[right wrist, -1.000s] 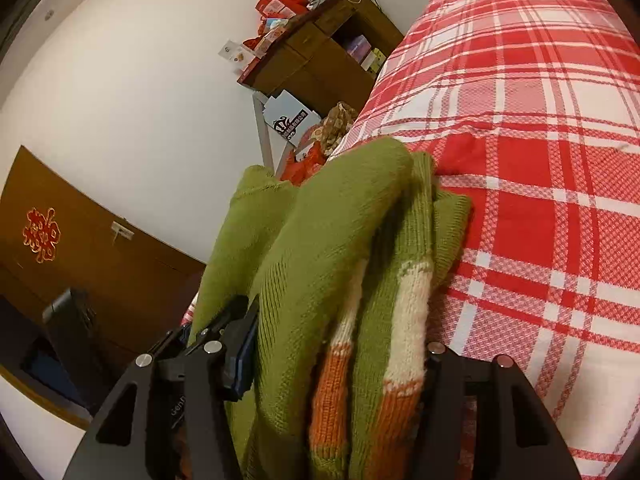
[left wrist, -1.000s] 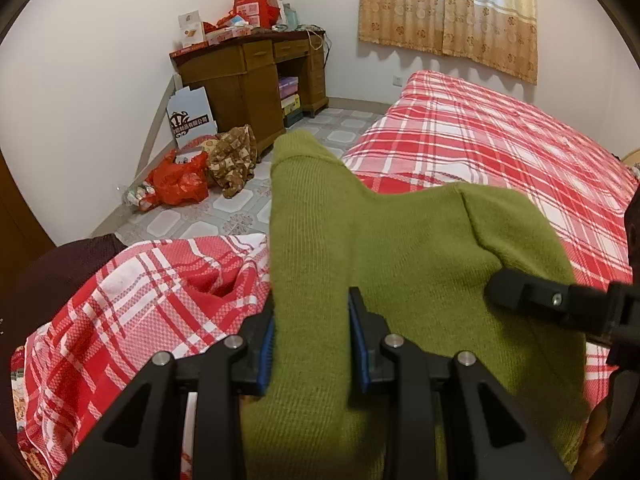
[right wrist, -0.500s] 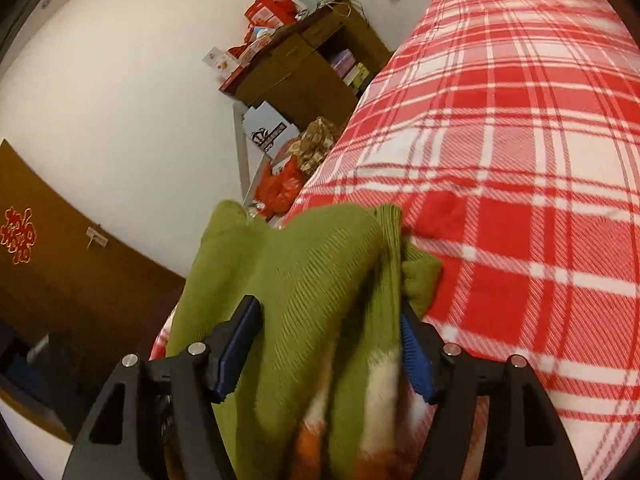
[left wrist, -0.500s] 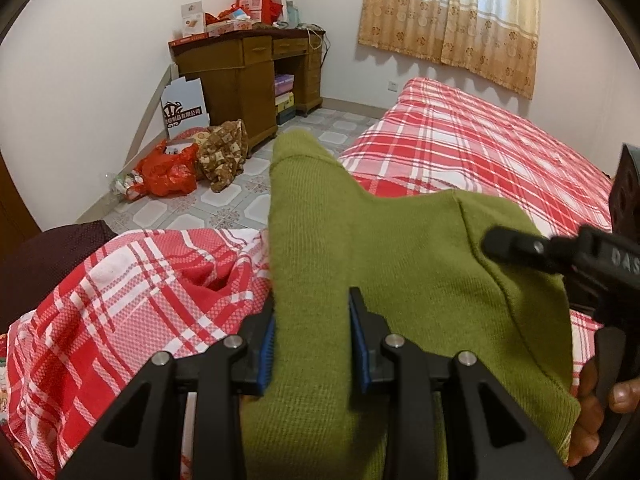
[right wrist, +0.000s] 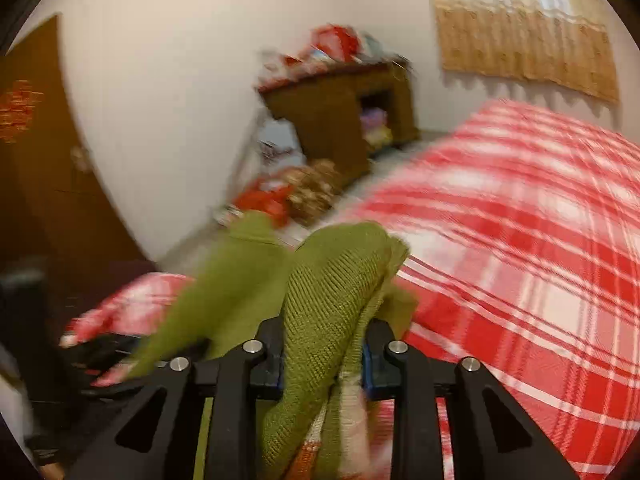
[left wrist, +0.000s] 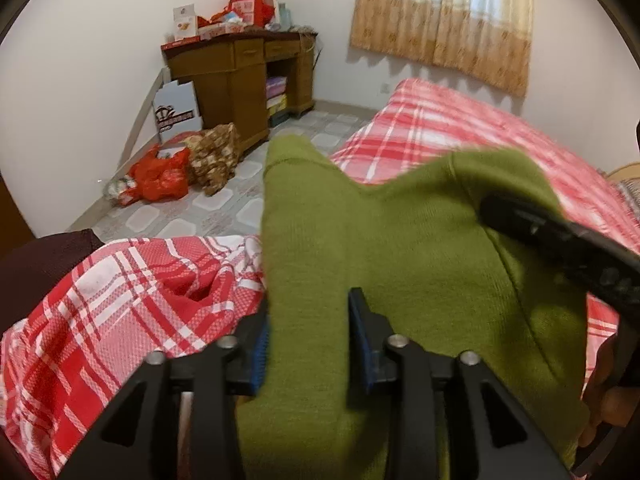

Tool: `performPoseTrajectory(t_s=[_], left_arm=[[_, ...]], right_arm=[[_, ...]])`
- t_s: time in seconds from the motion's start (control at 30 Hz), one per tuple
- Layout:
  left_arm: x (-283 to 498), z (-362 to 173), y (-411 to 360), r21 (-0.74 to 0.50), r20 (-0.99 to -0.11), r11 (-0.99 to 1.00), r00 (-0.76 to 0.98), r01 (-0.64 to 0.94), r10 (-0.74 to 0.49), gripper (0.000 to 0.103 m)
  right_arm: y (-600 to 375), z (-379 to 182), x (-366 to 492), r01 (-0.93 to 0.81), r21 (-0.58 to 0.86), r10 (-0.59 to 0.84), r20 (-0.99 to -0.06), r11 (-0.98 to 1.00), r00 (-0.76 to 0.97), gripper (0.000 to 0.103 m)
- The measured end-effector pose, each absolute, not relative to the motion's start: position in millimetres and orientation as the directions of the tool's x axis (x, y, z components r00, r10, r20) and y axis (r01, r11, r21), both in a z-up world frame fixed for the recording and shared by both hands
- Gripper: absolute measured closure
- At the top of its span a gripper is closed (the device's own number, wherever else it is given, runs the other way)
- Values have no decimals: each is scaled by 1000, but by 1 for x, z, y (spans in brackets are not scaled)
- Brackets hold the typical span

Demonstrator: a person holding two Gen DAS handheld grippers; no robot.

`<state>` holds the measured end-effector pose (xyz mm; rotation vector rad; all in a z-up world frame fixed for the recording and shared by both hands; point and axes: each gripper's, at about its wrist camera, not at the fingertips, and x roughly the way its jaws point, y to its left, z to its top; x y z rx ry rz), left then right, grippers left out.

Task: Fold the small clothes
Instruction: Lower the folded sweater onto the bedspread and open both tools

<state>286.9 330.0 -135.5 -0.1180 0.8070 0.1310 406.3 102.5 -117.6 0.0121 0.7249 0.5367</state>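
**Green knit held between two grippers over the plaid bed**

Left wrist view: the left gripper (left wrist: pixel 307 334) has its blue pads on either side of a thick fold of the olive-green sweater (left wrist: pixel 400 248); its jaws have just been opening, and whether the pads press the knit cannot be told. The sweater, fine ribbed knit, runs away from the camera, ending in a narrow tip toward the tiled floor (left wrist: pixel 224 208). It lies over the red-and-white plaid bedspread (left wrist: pixel 132 292). The right gripper's black finger (left wrist: pixel 560 240) crosses its right side. A wooden desk (left wrist: pixel 240 76) stands beyond.

Right wrist view, blurred: the right gripper (right wrist: pixel 322 354) is clamped on a bunched ridge of sweater, having just closed. Only here do orange and cream stripes (right wrist: pixel 320 436) show, low by the jaws.
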Motion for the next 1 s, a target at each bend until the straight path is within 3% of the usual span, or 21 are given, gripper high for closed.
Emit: performPoseTrajectory(t_s=[0.07,0.17,0.33,0.47,0.8,1.0], left_arm=[[294,-138,331,-62,-736,982,673,-176,74,54],[295,-139,331,-66,-739,981,670,-180,73,50],[287,-138,337,-82,-738,976,670,-204,78,37],[272,-133,351,-143,-746,971,666,-191,21,37],[191,-116,353,-65,-716,985,695,-162,67,33],[179,-132,335,35,-749,985,648,-170,139,33]], right_arm=[[93,-145,421,-415,209,440,-668,885,601,78],[73,-154,430,-389,312,493,-653,867,574,77],[64,-141,414,-357,296,460,-667,886,587,66],[52,-116,364,-374,271,458,-618,887,639,65],[80,-113,239,-521,55,453,-577,852,680,65],[95,-144,237,-517,28,400,-669,855,626,70]])
